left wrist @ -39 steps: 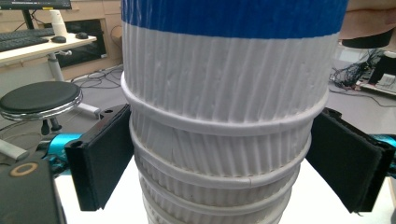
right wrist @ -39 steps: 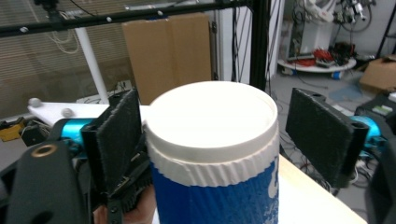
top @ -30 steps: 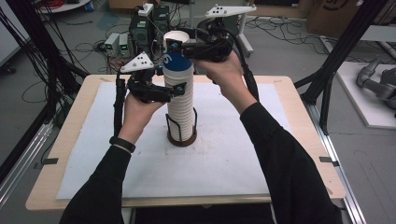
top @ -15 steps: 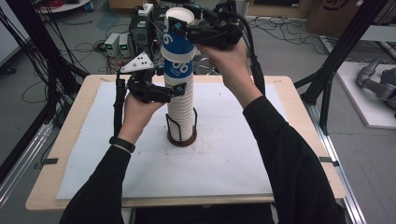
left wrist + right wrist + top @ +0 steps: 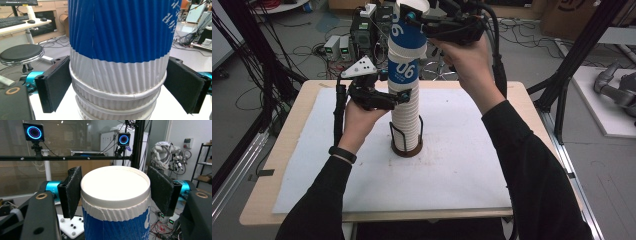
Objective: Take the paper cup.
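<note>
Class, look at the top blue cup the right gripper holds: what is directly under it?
Under the top blue cup sits a second blue cup, then a white cup stack. How far they nest together is covered.

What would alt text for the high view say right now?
The right gripper holds the top blue-and-white cup lifted partly out of a tall cup stack in a wire holder. The left gripper braces the white stack lower down, above a white mat on the wooden table.

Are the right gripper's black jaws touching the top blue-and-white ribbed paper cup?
Touching. In the right gripper view, the right gripper has both pads pressed against the top cup just under its rim.
</note>
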Available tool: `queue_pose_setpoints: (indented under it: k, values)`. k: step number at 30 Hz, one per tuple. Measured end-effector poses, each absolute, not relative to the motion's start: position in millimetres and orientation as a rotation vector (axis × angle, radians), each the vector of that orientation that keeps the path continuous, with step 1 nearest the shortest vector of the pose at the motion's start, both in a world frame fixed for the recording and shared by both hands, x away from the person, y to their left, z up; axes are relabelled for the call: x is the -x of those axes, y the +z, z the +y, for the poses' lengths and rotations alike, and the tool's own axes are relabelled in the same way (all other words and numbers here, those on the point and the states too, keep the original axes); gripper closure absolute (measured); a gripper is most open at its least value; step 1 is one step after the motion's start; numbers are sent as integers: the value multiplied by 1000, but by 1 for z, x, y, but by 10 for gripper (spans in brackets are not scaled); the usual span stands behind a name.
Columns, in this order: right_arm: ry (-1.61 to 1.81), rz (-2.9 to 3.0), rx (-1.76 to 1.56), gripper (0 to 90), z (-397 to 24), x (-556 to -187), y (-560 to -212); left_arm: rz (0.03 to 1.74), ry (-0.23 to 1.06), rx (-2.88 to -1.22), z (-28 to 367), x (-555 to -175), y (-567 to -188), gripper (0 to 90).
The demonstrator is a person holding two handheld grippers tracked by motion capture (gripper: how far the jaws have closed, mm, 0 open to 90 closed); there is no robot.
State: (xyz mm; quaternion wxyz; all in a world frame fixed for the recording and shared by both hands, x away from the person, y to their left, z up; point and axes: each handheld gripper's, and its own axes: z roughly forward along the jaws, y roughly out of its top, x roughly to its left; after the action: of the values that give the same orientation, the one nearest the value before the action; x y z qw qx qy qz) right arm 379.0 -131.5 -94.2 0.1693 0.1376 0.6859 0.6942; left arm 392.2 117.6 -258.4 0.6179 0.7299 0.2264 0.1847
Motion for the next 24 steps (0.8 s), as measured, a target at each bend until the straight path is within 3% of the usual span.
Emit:
queue_pose_setpoints:
  k: [10, 24]
  values:
    - [1948, 1960, -363, 319, -168, -361, -99, 522, 427, -1682, 118, -392, -258, 116]
    - [1927, 2024, -404, 319, -214, -342, -160, 523, 429, -1686, 118, -392, -258, 116]
